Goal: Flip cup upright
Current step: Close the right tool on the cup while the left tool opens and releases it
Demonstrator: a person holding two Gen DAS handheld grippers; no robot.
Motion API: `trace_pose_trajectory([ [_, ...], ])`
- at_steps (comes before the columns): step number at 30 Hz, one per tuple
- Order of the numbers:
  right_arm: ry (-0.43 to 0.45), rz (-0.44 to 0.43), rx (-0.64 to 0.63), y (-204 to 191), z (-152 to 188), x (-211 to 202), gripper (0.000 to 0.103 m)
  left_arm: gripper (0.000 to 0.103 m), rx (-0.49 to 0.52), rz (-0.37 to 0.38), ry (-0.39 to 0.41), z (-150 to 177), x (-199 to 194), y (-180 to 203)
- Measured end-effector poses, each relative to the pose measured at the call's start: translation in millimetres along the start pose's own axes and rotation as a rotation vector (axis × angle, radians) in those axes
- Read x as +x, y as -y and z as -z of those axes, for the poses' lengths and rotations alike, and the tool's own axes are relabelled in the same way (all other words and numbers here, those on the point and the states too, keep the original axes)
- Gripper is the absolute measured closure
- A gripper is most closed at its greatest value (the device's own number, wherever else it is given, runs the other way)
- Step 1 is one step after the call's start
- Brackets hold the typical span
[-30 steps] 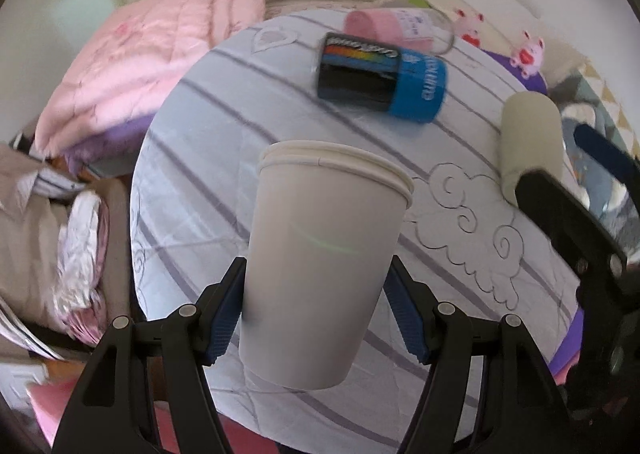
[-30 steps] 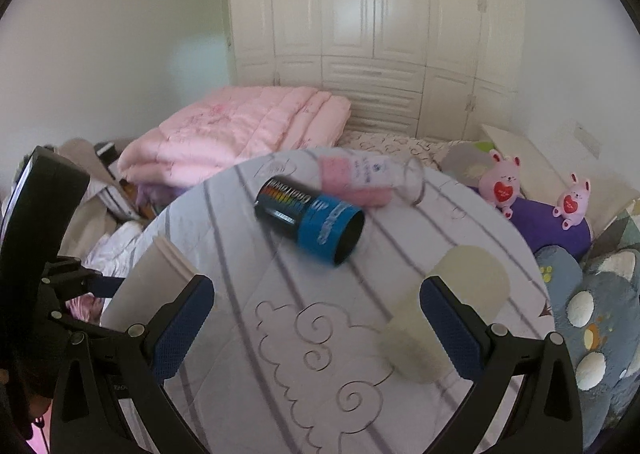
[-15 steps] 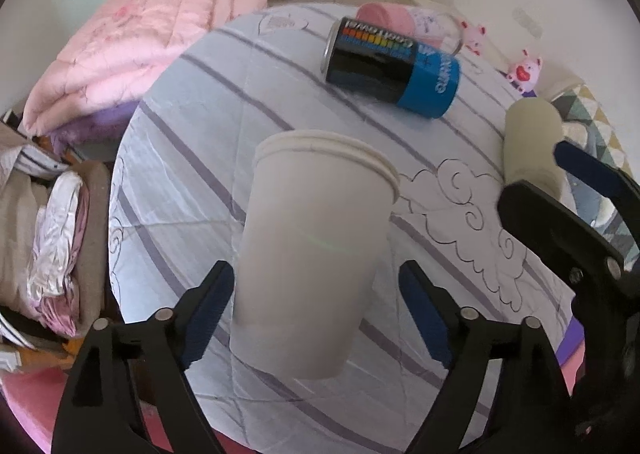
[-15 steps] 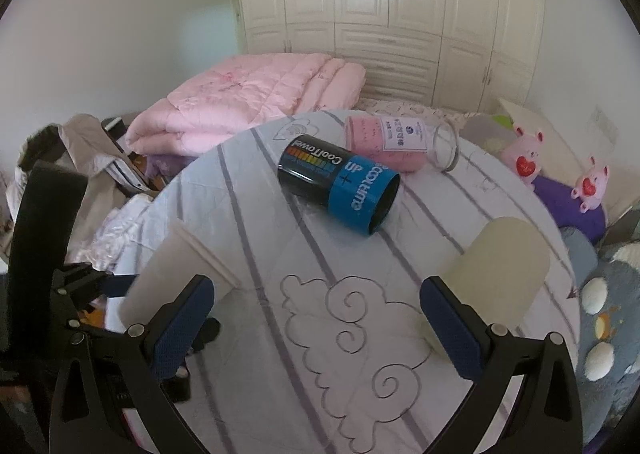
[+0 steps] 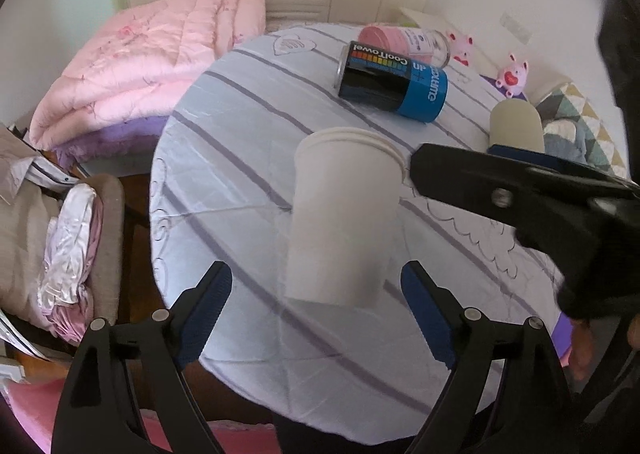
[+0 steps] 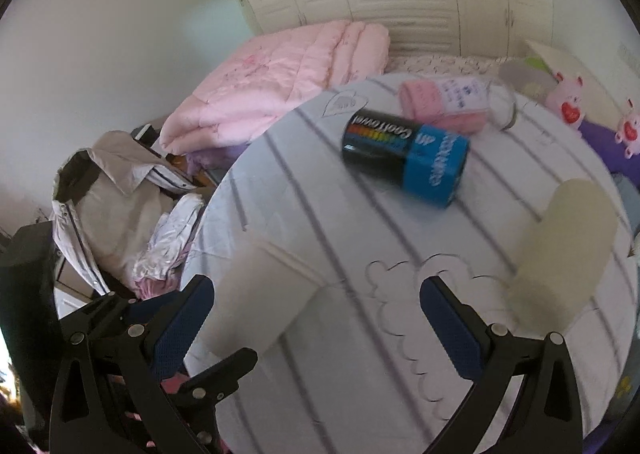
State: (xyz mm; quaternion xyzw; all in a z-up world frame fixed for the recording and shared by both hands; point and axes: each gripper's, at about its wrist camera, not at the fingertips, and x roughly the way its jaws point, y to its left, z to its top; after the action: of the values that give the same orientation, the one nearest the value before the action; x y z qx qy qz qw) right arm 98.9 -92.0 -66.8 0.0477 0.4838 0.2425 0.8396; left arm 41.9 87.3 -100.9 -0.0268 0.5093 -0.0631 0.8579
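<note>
Your white paper cup (image 5: pixel 344 214) stands rim-up on the round striped tabletop (image 5: pixel 240 158), close to the near edge, right in front of your left tongs (image 5: pixel 316 310). Those tongs are spread wide, one blue pad (image 5: pixel 206 314) on each side of the cup's base with clear cloth showing between pad and cup, so they pinch nothing. The cup carries its own weight, and its narrow base sits flat on the cloth, which is why it stays up without help.

Your right tongs (image 6: pixel 320 322) are spread just as wide and empty. In the left wrist view one black finger of them reaches across from the right, its tip just beside the cup's rim; whether it touches, you cannot tell. The right wrist view is blurred.

Three more things lie on their sides farther back: a pale beige cup (image 6: pixel 560 250) at the right edge, a black and blue cylindrical canister (image 5: pixel 392 82) mid-table, and a clear jar with a pink roll inside (image 5: pixel 404 42) behind it. Lying flat, each could roll on that smooth cloth. Judging by the layout, the white cup looks done and the beige one is the likely next candidate, sitting on your right tongs' side.
</note>
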Motion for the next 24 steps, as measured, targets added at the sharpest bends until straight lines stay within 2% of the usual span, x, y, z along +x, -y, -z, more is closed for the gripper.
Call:
trace_pose_trajectory([
  [9,-0.13,-0.126,0.166,-4.4,-3.2,39.2,0.0,0.015,0.001,0.028,-0.012,3.0,0.7,-17.8],
  [19,-0.207,-0.227,0.275,0.1,-4.4,73.7,0.001,0.015,0.062,0.08,-0.027,-4.1,11.4,-11.9],
  [21,-0.218,-0.249,0.28,0.7,-4.1,79.1,0.01,0.015,0.066,0.083,-0.028,-4.9,12.8,-11.3],
  [22,-0.215,-0.253,0.281,1.0,-4.0,80.6,0.026,0.015,0.069,0.084,-0.03,-5.9,14.5,-11.0],
  [23,-0.215,-0.252,0.275,1.7,-3.3,81.7,0.033,0.015,0.069,0.085,-0.032,-6.5,15.7,-11.0],
  [24,-0.211,-0.257,0.27,2.0,-2.7,82.6,0.033,0.015,0.065,0.093,-0.037,-7.5,17.7,-11.0],
])
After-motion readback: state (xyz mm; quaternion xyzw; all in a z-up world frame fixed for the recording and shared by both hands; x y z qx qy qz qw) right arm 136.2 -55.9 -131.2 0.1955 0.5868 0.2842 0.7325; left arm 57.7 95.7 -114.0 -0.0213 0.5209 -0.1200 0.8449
